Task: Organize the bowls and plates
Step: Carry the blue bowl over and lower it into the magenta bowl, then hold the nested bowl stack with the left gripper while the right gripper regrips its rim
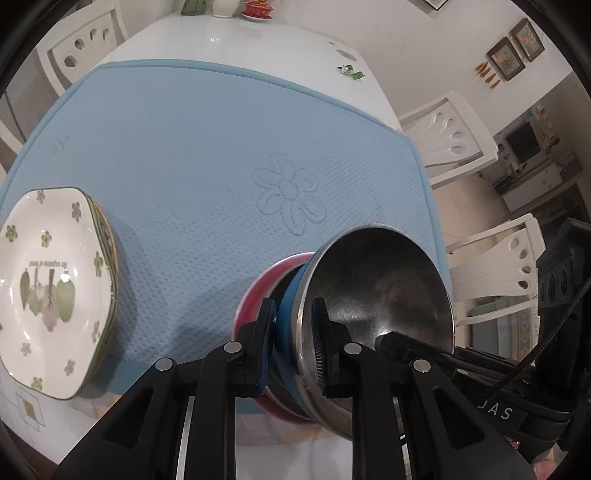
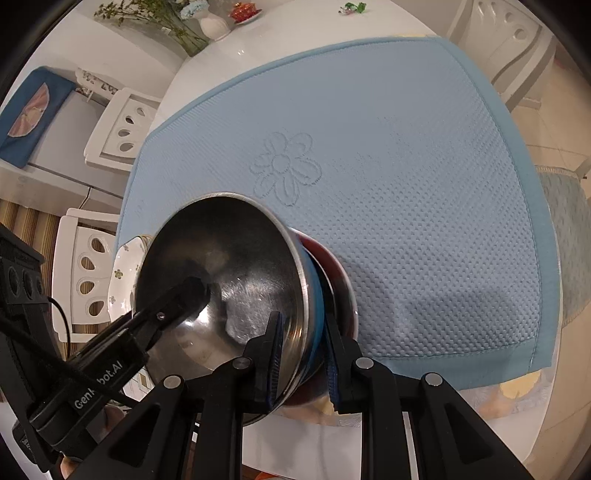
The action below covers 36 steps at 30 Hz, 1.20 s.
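A steel bowl [image 1: 380,280] with a blue band is nested in a red bowl [image 1: 255,291]. The stack sits tilted at the near edge of the blue mat [image 1: 207,147]. My left gripper [image 1: 293,332] is shut on the stack's left rim, with one finger inside the steel bowl and the other outside. On the opposite rim my right gripper [image 2: 303,343] is shut the same way around the steel bowl [image 2: 229,266] and the red bowl [image 2: 338,273]. A stack of flowered white plates [image 1: 48,288] rests at the mat's left edge, partly hidden behind the bowl in the right wrist view [image 2: 122,277].
The blue mat [image 2: 406,184] covers a white table [image 1: 229,40]. At the table's far end stand a white vase [image 2: 214,24], a red lidded dish [image 1: 258,9] and a small green wrapper [image 1: 351,72]. White chairs [image 1: 454,144] stand around the table.
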Tool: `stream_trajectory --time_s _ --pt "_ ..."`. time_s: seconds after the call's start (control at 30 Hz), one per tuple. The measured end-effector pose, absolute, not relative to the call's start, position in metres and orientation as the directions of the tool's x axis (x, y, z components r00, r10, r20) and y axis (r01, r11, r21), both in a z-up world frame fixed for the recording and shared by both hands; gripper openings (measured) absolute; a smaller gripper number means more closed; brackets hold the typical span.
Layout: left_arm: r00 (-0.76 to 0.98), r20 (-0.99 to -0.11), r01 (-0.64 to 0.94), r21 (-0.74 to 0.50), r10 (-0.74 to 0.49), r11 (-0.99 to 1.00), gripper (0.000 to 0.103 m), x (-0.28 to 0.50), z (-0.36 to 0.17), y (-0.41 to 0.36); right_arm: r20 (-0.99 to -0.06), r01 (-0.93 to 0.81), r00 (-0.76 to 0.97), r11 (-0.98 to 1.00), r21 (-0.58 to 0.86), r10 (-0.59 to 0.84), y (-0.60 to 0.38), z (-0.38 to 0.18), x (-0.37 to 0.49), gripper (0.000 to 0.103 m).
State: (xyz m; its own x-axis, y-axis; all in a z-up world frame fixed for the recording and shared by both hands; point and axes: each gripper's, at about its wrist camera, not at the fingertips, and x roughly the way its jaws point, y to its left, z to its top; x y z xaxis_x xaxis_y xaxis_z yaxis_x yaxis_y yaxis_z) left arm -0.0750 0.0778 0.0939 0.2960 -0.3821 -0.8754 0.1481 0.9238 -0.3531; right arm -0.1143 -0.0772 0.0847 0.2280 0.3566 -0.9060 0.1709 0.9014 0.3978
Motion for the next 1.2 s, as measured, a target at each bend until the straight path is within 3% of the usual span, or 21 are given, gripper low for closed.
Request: stream_trajectory --time_s 0.23,0.67,0.9,1.03,1.2 --pt "0.315 -0.875 0.136 -0.341 -0.367 0.93 0.018 -0.079 0.096 0.094 -0.912 0.144 0.244 0.917 0.371 0.33 -0.073 0.088 -0.108 0.023" --pt "0.293 -0.868 0.126 -0.381 -0.402 0.916 0.018 -0.08 0.093 0.103 -0.806 0.052 0.292 0.833 0.551 0.515 -0.106 0.093 -0.123 0.024" --pt "0.285 -0.868 0.129 -0.385 -0.406 0.914 0.019 -0.081 0.091 0.098 -0.848 0.058 0.269 0.871 0.488 0.457 -0.105 0.082 -0.118 0.025" --pt "0.283 -0.87 0.131 -0.382 -0.404 0.915 0.019 -0.081 0.09 0.097 -0.832 0.108 0.228 0.836 0.538 0.506 -0.11 0.066 -0.117 0.025" --pt "0.293 -0.869 0.126 -0.379 -0.4 0.917 0.019 -0.082 0.09 0.097 -0.836 0.069 0.259 0.854 0.515 0.484 -0.113 0.082 -0.116 0.026"
